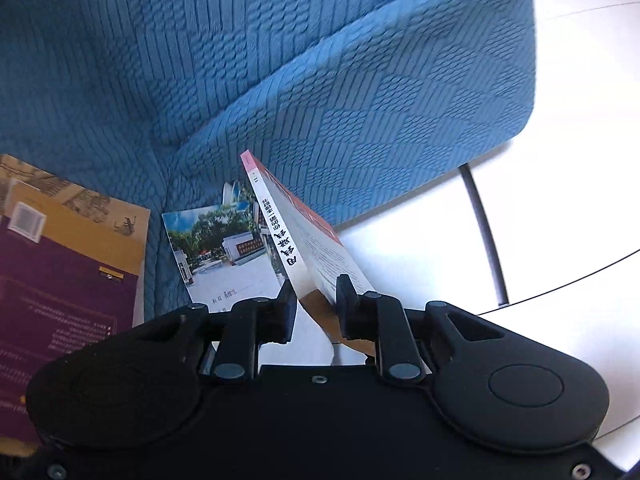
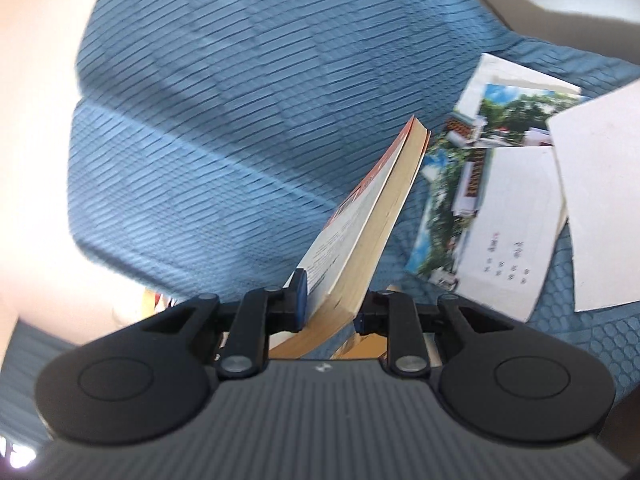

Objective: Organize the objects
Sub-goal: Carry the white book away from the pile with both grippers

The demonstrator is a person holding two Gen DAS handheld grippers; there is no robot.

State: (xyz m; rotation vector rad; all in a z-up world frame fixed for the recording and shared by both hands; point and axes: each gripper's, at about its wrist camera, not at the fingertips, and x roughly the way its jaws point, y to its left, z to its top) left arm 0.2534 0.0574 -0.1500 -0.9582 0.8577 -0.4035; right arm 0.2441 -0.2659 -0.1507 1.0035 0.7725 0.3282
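Grip is the thing I'm sweating here, because both claws are pinched onto the same paperback [image 1: 280, 232] at once: my left gripper [image 1: 316, 300] is clamped across the spine end, and my right gripper [image 2: 332, 300] is clamped across the page-edge side, so the book hangs tilted on edge over the blue sofa [image 1: 280, 60] between them. Honestly two holds on one floppy softcover feels sketchy to me. If I move one hand a bit faster or twist it differently, I reckon the cover bends or the pages splay, and the book could slip out of the right pads since they're only biting near a corner of the page block. Just beyond the book, lying flat on the seat, are the photo-cover booklets [image 2: 480, 216], a few overlapping loosely, plus a plain white sheet [image 2: 600, 200] on top of their far side. If I swing the paperback down carelessly I'd probably shove that loose pile around or crease it. Off to the left sits a purple-and-tan book stack [image 1: 68, 256], also on the seat. Further out is the sofa arm [image 1: 400, 80], and past it pale floor, so a dropped book near that edge might slide off.
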